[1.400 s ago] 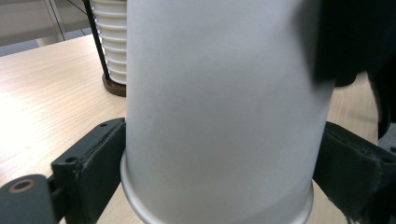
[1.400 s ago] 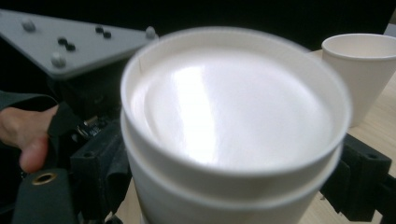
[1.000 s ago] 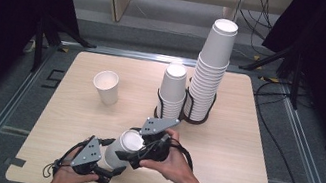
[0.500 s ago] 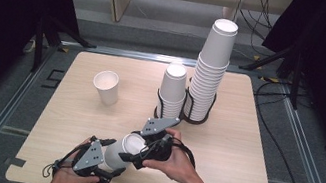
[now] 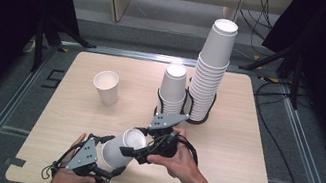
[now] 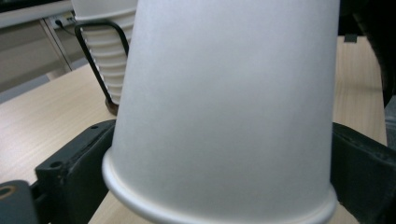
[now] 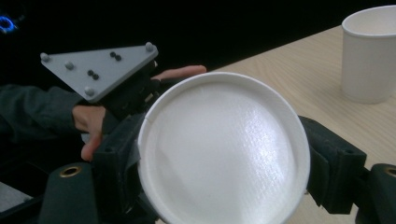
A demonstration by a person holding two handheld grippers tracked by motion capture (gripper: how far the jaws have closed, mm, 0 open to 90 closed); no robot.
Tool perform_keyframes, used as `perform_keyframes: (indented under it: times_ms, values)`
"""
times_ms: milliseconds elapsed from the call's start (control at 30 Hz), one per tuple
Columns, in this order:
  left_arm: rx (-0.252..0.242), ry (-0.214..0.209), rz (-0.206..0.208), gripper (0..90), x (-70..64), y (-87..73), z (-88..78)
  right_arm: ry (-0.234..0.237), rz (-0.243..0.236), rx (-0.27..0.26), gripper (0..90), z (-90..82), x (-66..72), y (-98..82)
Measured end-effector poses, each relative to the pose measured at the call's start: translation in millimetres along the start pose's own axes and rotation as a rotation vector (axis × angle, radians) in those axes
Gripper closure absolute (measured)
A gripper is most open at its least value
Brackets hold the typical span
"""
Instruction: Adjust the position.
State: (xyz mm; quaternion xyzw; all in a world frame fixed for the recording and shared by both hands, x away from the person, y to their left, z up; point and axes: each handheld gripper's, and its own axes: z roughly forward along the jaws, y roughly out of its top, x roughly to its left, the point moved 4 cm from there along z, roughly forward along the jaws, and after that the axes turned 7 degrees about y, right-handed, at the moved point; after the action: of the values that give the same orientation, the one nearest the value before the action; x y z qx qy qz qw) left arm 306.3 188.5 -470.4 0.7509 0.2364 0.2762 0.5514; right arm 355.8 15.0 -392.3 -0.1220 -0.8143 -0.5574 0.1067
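Near the front edge of the table (image 5: 244, 136), both grippers are on one white paper cup (image 5: 122, 146), held tipped on its side just above the wood. Left gripper (image 5: 112, 168) is clamped across the cup wall close to the rim; in the left gripper view the jaws stand either side of the cup (image 6: 224, 107), touching it. Right gripper (image 5: 134, 142) is closed on the base end; the right gripper view shows the cup's round bottom (image 7: 224, 149) seated between its jaws, with the other hand (image 7: 91, 121) and its grey plate behind.

Read: this looks like a hand-to-hand transfer or a pull-apart of nested cups (can't tell if it's one cup or two stuck together; I see no seam). Both ends are gripped, so neither side has let go yet.

Elsewhere: one loose cup (image 5: 106, 86) stands upright, mouth up, at the left-rear of the table, well apart from the hands. Short stack (image 5: 173, 88) and tall stack (image 5: 211, 69) sit upside down in black wire holders (image 5: 197, 118) at rear centre, just beside each other.

Next move, my guess: one gripper has to open while the other keeps its hold, then the cup gets turned upright and set down, probably near the loose one. Thin paper wall, so light squeeze only; too hard and the rim ovals.
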Motion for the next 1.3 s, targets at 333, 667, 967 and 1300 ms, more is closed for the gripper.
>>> perform_keyframes:
  times_ms: [333, 667, 967, 1300]
  values:
    - [-0.056, 0.008, -0.001, 5.2, 2.6, 5.4, -4.5, 0.049, 0.052, -0.063, 24.8, -2.7, -1.6, 1.7]
    - [0.014, 0.004, 0.031, 10.0, 2.6, 4.7, -3.7, 0.070, 0.075, -0.026, 23.3, -5.2, -7.9, -3.7]
    - [0.129, -0.017, 0.054, 11.4, 1.8, -2.4, -0.7, -0.072, -0.089, 0.126, 17.4, -14.2, -5.8, -2.2]
    - [0.279, -0.051, 0.141, 11.7, -2.3, -7.9, 1.4, -0.148, -0.317, 0.359, 19.3, -12.2, 13.6, -5.0]
